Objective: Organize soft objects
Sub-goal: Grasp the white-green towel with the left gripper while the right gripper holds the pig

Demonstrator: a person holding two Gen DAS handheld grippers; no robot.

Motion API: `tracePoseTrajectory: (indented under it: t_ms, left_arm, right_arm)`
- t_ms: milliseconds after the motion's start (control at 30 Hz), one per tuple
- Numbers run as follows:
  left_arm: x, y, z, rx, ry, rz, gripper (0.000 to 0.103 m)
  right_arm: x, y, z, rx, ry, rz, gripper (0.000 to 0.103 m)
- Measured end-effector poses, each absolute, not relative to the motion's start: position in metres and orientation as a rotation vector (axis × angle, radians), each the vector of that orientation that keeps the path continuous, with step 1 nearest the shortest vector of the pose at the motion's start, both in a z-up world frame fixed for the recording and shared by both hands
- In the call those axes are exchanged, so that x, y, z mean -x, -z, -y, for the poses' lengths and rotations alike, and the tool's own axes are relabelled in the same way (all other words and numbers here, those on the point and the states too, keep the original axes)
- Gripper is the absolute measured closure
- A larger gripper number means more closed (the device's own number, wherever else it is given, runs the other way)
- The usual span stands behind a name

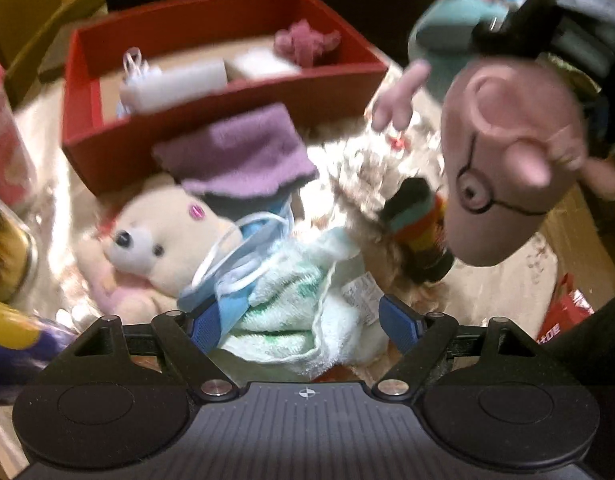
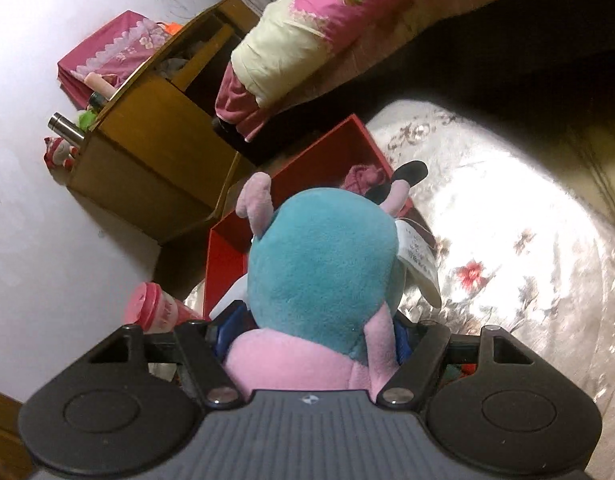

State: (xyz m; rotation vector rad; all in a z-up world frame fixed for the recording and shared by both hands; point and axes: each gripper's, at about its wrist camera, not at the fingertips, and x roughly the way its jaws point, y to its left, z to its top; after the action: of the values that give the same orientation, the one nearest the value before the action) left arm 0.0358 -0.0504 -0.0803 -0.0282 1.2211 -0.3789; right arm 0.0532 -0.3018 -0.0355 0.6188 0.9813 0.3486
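Floral desk cloth point(image 2: 507, 220), red box point(image 1: 107, 148) at far edge. Right gripper point(image 2: 311, 336) clamped on pig plush point(image 2: 323, 264), aloft. Left gripper point(image 1: 303, 324) apart over green towel point(image 1: 291, 300) beside white bear point(image 1: 155, 236).

A round bench covered by a glossy pale cloth with a flower print point(image 2: 507, 240) fills the right half of the right wrist view and the middle of the left wrist view. On it, at the upper centre of the left wrist view, sits an open red rectangular box point(image 1: 211, 92). Just below the box lie a folded purple fleece cloth point(image 1: 239, 152) and a cream teddy bear point(image 1: 155, 236). A pale green towel point(image 1: 303, 300) lies at lower centre, a rainbow-striped sock with a black toe point(image 1: 415, 224) to its right.
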Motion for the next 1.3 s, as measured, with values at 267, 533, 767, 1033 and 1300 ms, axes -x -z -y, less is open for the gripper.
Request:
tracePoseTrajectory:
  t_ms: [267,533,767,1033,1300]
  left_arm:
    - [-0.029,0.057,0.040,0.121,0.398,-1.190,0.031]
    - [-0.013,0.033,0.030,0.228,0.461,-1.138,0.031]
    - [-0.015,0.064,0.055,0.148,0.416,-1.229,0.034]
    - [-0.024,0.106,0.077,-0.074,0.249,-1.234,0.045]
    - [-0.021,0.107,0.078,-0.118,0.243,-1.188,0.080]
  right_arm:
    - [-0.059,0.035,0.297,-0.616,-0.383,-0.973,0.059]
    - [-0.059,0.031,0.304,-0.646,-0.394,-0.960,0.059]
    - [-0.059,0.034,0.308,-0.684,-0.396,-0.974,0.059]
    - [-0.059,0.035,0.306,-0.681,-0.422,-0.979,0.059]
    - [-0.058,0.032,0.300,-0.628,-0.435,-0.973,0.059]
